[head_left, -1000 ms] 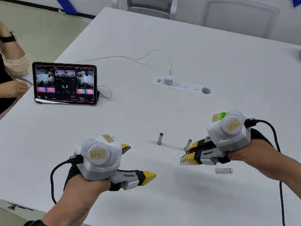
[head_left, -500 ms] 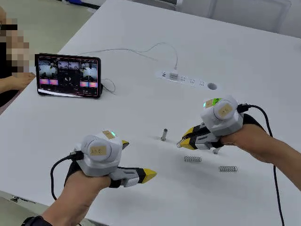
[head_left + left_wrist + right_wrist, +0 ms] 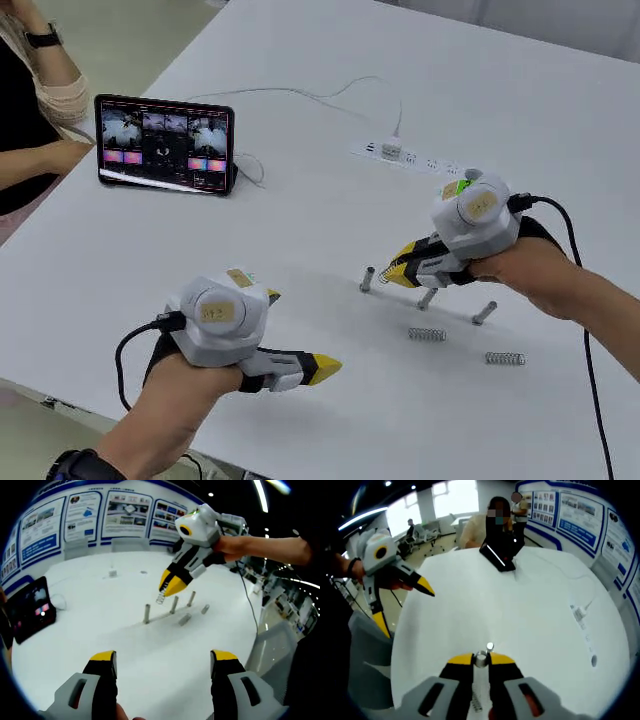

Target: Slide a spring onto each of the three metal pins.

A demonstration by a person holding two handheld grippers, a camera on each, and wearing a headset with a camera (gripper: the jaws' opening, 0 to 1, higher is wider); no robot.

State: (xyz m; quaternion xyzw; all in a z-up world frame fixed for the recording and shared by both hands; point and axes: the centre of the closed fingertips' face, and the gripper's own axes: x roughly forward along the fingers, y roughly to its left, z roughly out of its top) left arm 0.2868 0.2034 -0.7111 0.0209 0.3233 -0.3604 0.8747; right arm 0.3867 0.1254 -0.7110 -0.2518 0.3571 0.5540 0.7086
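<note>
Blue-edged posters [image 3: 120,512] hang beyond the white table [image 3: 100,605].

Bright, even light from overhead fills the head view. The white surface [image 3: 300,220] reflects it softly, without hard glare, and the pins [image 3: 367,279] cast only faint, short shadows. The tablet [image 3: 165,143] screen glows and stays sharp.

In the left gripper view the fisheye lens bows the posters [image 3: 125,515] along the upper edge. The ceiling light strips [image 3: 260,495] smear into white streaks, and the right side falls dim.

In the right gripper view the windows [image 3: 455,497] are blown out to white. The spring [image 3: 477,696] clamped in the jaws of the right gripper [image 3: 480,660] sits very close to the lens and is blurred.
</note>
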